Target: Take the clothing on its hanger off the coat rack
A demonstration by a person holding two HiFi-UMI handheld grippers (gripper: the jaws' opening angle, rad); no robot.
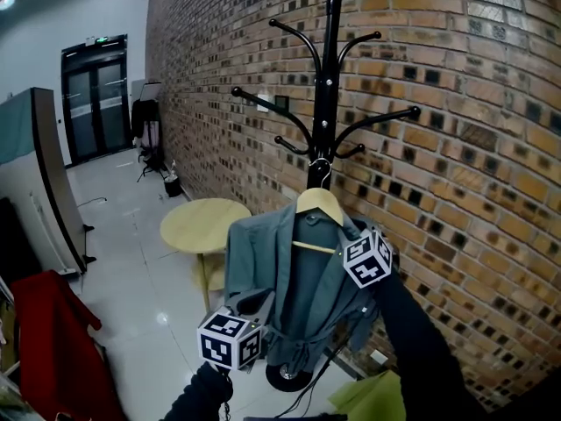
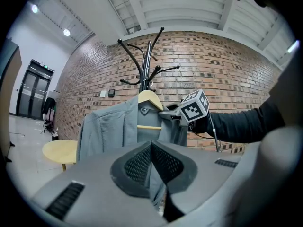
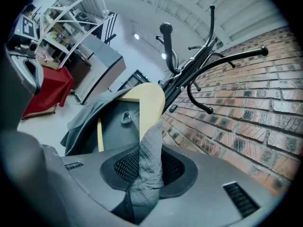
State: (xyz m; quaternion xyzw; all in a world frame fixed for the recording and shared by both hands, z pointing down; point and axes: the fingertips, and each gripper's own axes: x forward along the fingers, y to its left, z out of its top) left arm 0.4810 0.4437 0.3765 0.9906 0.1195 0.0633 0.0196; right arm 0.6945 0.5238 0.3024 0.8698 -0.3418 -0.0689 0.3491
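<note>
A grey-blue jacket hangs on a pale wooden hanger, whose hook sits on the black coat rack in front of the brick wall. My right gripper is at the jacket's right shoulder, shut on a fold of the fabric just below the hanger's end. My left gripper is lower, at the jacket's front left, its jaws shut on a strip of the cloth. The head view shows both marker cubes against the jacket, with the fingertips partly buried in the fabric.
A round yellow table stands behind and left of the rack. The brick wall runs close on the right. The rack's round base rests on the shiny floor. A red cloth lies at lower left, and a glass door is far back.
</note>
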